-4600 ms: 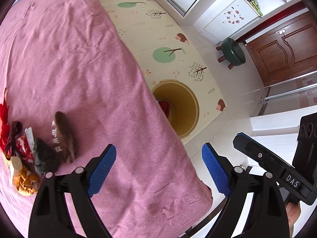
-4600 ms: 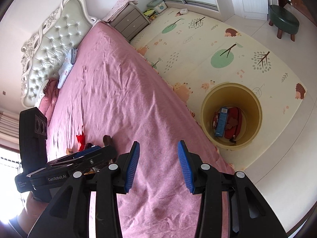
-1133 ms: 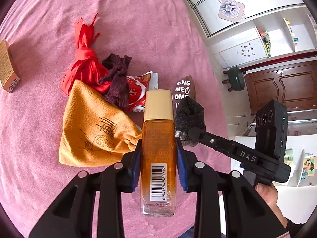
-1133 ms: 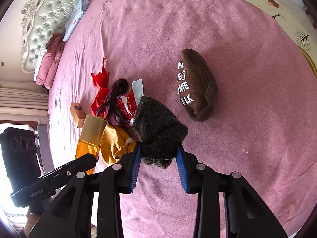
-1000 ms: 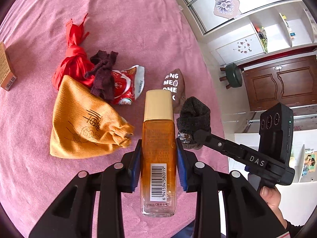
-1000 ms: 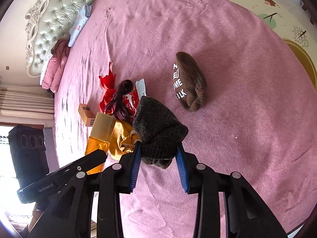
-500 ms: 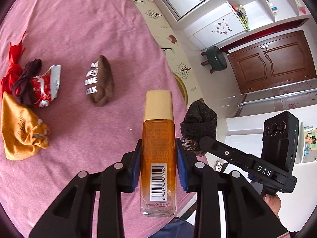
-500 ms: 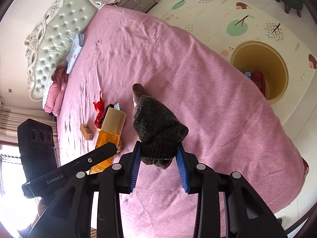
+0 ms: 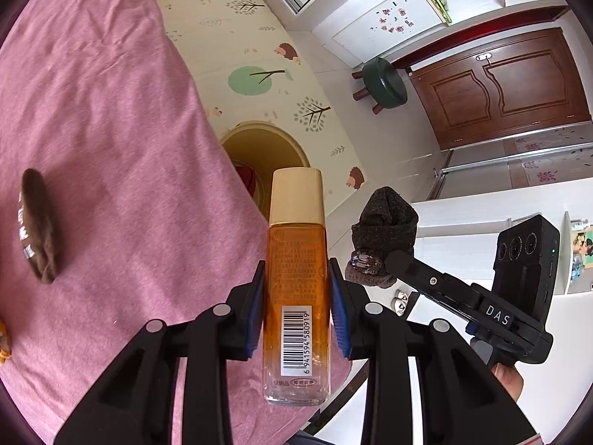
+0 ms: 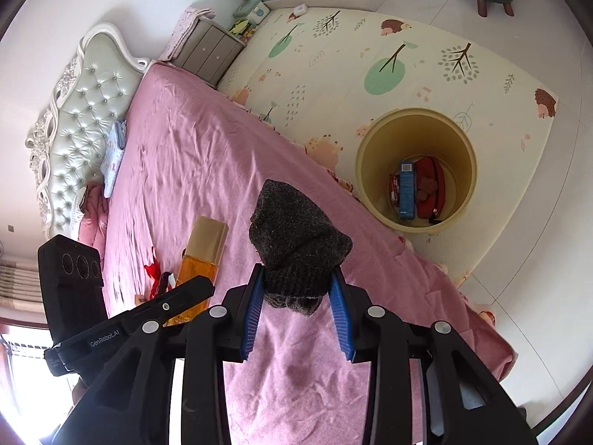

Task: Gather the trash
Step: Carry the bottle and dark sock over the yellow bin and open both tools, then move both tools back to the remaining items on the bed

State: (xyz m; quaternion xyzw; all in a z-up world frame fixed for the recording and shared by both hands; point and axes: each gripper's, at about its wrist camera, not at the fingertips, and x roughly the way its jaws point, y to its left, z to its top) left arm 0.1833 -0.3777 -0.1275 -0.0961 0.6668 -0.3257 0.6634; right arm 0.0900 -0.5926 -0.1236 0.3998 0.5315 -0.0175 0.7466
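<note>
The left hand-held gripper [image 9: 296, 315] pinches a glass bottle [image 9: 296, 289] at mid-body: probably heavy, slippery, fragile. The right hand-held gripper [image 10: 296, 296] pinches a soft, light sock [image 10: 296, 237]. Both hang over the bed's [image 10: 192, 155] edge near the bin [image 10: 415, 126].

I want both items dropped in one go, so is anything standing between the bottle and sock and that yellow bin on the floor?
Nothing visible blocks the way. The yellow bin stands open-topped on the play mat beside the bed, past its edge. The amber bottle and dark sock are held above the bed, clear of it.
</note>
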